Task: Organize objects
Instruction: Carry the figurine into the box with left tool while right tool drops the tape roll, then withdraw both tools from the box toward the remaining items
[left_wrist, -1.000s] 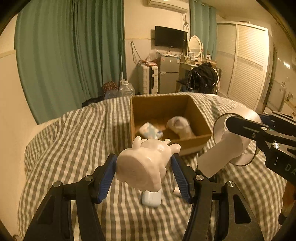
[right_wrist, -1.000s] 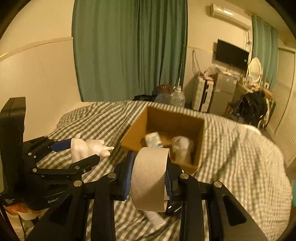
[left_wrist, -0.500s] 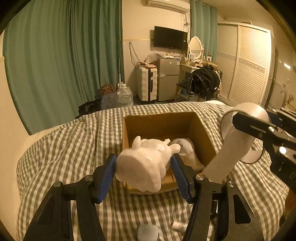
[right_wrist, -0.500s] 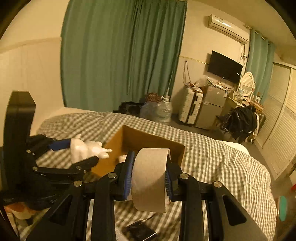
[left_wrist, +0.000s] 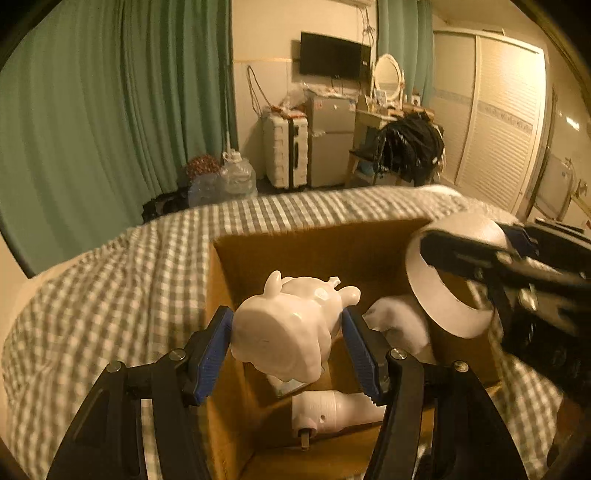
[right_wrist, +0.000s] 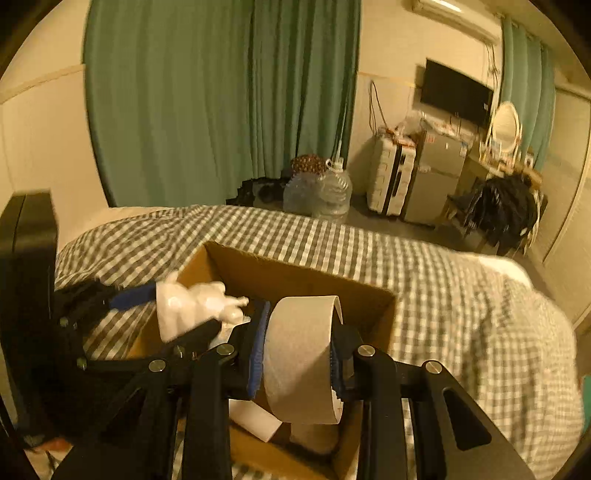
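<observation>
My left gripper (left_wrist: 288, 339) is shut on a white animal figurine (left_wrist: 291, 328) and holds it over the open cardboard box (left_wrist: 314, 251) on the bed. My right gripper (right_wrist: 297, 354) is shut on a roll of tape (right_wrist: 301, 358), also above the box (right_wrist: 295, 273). In the left wrist view the tape roll (left_wrist: 443, 295) hangs over the box's right side. In the right wrist view the figurine (right_wrist: 192, 306) sits over the box's left side. Inside the box lie a white bottle-like object (left_wrist: 332, 410) and a white soft item (left_wrist: 399, 325).
The box rests on a bed with a grey-and-white checked cover (left_wrist: 129, 288). Green curtains (left_wrist: 110, 110) hang behind. Past the bed's far edge stand water jugs (right_wrist: 325, 192), a suitcase (left_wrist: 284, 147), a small fridge (left_wrist: 332, 140) and a chair with dark clothes (left_wrist: 410, 147).
Both grippers have moved forward and now hang over the box, each still holding its object. The box fills more of both views, and a white bottle-like object shows inside it.
</observation>
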